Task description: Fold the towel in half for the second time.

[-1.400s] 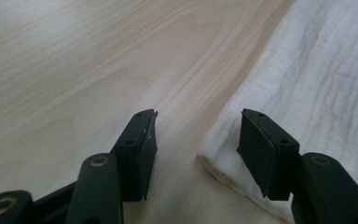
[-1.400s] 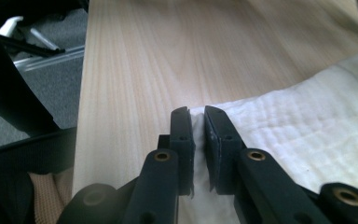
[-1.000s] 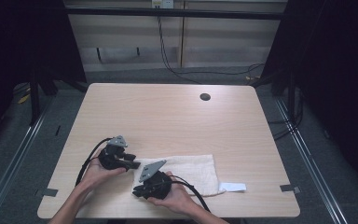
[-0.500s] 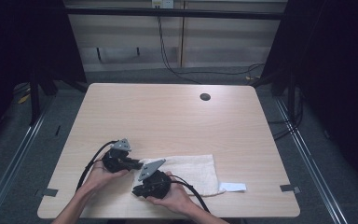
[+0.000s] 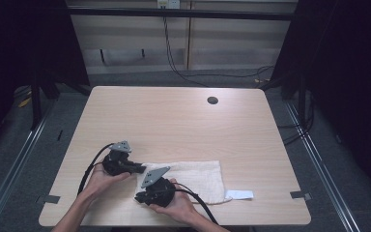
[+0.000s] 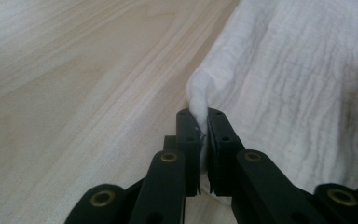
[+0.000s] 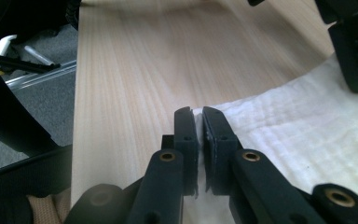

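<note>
A white cloth (image 5: 198, 175) lies flat near the table's front edge. My left gripper (image 5: 136, 168) sits at the cloth's far left corner. In the left gripper view it (image 6: 203, 123) is shut on a raised fold of the cloth (image 6: 284, 79). My right gripper (image 5: 140, 195) is at the cloth's near left corner. In the right gripper view it (image 7: 199, 122) is shut on the thin edge of the cloth (image 7: 307, 130). The left gripper's black body (image 7: 356, 46) shows at that view's upper right. A hand holds each gripper.
A small white tag (image 5: 239, 194) lies just right of the cloth. A dark round hole (image 5: 212, 100) is in the wooden table (image 5: 174, 125) near its far edge. Black cables trail from both grippers toward the front edge. Metal rails run along both sides of the table.
The left gripper has shifted a little toward the cloth's corner. The right gripper and the cloth have kept their place.
</note>
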### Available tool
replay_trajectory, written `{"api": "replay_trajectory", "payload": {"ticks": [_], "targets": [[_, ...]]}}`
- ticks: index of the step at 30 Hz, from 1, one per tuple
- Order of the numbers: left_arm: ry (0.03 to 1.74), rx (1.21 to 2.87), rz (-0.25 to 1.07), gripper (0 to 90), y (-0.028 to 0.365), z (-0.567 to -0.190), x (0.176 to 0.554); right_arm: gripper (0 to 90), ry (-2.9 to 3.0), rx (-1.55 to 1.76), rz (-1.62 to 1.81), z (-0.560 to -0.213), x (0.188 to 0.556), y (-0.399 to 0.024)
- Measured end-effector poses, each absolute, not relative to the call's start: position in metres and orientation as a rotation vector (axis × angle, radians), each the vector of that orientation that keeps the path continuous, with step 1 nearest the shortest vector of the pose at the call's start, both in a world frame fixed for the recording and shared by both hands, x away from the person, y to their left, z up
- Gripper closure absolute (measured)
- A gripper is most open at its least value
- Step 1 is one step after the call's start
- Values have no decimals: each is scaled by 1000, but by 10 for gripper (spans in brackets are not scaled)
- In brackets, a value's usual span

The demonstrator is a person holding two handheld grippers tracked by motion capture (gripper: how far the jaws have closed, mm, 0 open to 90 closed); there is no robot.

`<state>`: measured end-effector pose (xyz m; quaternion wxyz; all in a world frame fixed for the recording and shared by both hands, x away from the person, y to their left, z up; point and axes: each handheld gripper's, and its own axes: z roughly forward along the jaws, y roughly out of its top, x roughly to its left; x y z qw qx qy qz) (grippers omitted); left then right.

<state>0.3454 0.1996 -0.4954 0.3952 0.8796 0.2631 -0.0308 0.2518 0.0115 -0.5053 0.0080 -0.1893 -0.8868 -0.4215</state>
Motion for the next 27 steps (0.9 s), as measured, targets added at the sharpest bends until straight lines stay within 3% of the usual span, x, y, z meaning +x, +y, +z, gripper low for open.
{"api": "replay_trajectory", "payload": {"ticks": [27], "targets": [[741, 2081, -37, 851, 220, -471, 356, 855, -2673, -629, -1462, -480, 269, 18]]}}
